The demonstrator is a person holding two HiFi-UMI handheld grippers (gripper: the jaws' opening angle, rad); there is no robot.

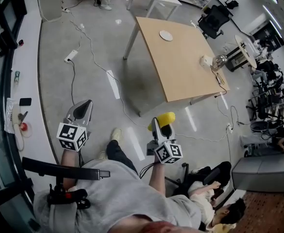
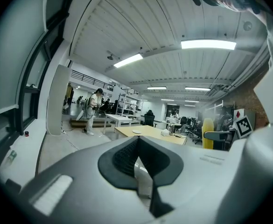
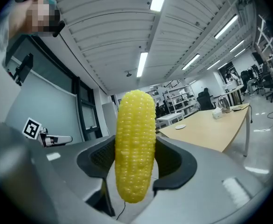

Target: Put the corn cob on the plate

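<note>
While the right gripper (image 3: 134,146) had its jaws clamped on the corn cob (image 3: 135,120) about mid-length, the cob stood upright with both ends free. Its bumpy yellow kernels looked glossy. I judged it stiff, light and perhaps slippery, so the ribbed dark pads (image 3: 101,157) suited that middle hold. The left gripper (image 2: 137,146) had its jaws pressed together on nothing. Well beyond, across grey floor (image 1: 83,81), the small round white plate (image 1: 166,35) lay on the pale wooden worktop (image 1: 180,67).
</note>
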